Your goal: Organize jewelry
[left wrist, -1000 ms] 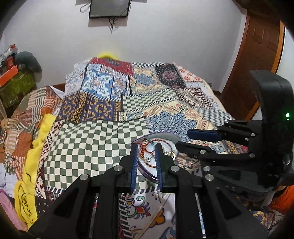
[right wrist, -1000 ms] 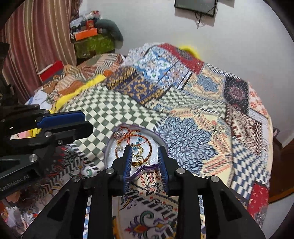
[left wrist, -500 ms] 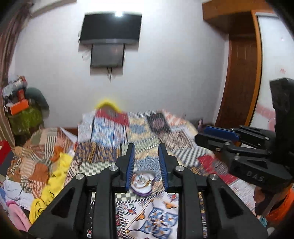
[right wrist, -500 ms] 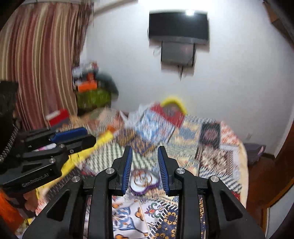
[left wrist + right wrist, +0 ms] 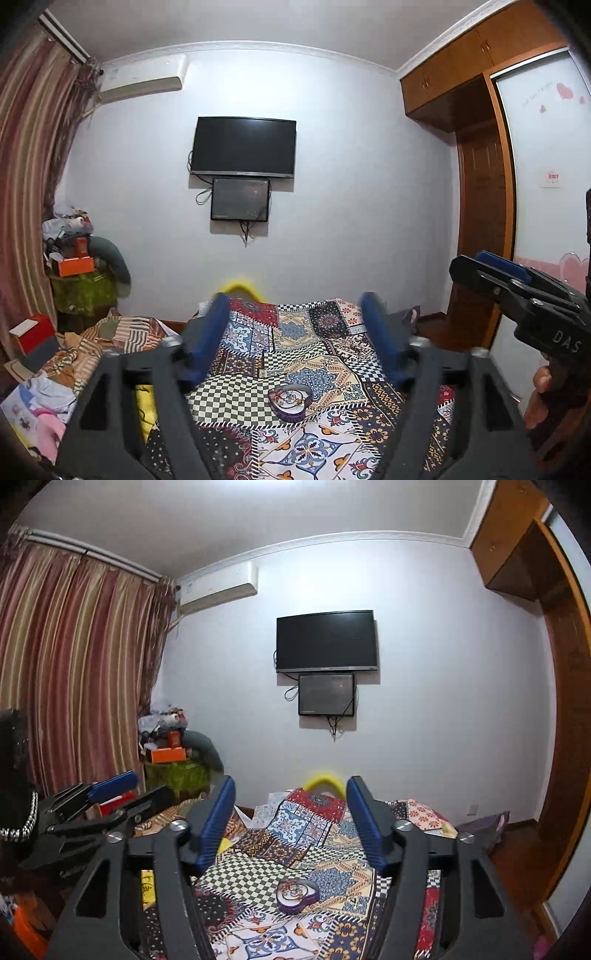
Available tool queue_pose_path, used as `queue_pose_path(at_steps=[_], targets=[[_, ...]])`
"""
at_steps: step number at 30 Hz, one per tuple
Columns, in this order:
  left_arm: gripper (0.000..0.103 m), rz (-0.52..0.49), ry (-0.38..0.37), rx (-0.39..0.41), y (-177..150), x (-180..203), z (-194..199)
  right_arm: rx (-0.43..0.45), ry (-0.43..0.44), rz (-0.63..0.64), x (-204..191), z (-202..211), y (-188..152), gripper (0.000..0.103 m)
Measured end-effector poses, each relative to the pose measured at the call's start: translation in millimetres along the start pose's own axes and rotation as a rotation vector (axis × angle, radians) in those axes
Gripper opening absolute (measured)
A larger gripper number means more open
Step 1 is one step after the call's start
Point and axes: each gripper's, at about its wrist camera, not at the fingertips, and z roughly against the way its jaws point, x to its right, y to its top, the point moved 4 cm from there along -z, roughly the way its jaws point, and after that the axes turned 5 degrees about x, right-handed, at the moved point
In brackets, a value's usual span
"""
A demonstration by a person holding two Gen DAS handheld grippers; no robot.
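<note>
A purple heart-shaped jewelry box [image 5: 290,402] lies open on the patchwork bedspread [image 5: 317,354], with several tangled necklaces and bracelets inside. It also shows in the right wrist view [image 5: 297,894]. My left gripper [image 5: 297,343] is open and empty, held well back from and above the box. My right gripper [image 5: 291,823] is open and empty too, also far from the box. The right gripper shows at the right edge of the left wrist view [image 5: 517,291]. The left gripper shows at the left of the right wrist view [image 5: 92,805].
A television [image 5: 243,147] hangs on the far wall. A wooden wardrobe and door [image 5: 480,221] stand on the right. Striped curtains [image 5: 74,664] hang on the left. Piled boxes and clothes [image 5: 74,266] sit at the bed's left side.
Both grippers have pulled back and up from just above the box to far from it. Both jaws have opened wide. The box stays on the bed.
</note>
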Motion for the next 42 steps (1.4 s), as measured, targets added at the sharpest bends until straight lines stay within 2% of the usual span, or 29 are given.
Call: queue_pose_path(at_steps=[2,6,11,18,42], targets=[[0.096,0.007,0.016,0.009,-2,1,4,0.008,-0.044,0.004,0,0,-4,0.081],[0.102,0.004,0.039,0.02,-6,3,15,0.03,-0.109,0.009,2,6,-5,0.102],[0.102,0.02,0.048,0.001,-9,2,21,0.031,-0.137,0.036,3,11,-6,0.103],[0.103,0.016,0.054,-0.008,-10,-2,21,0.018,-0.127,0.035,4,24,-8,0.103],[0.103,0.008,0.043,-0.057,-23,2,7,-0.042,-0.134,0.0,15,31,-15,0.103]])
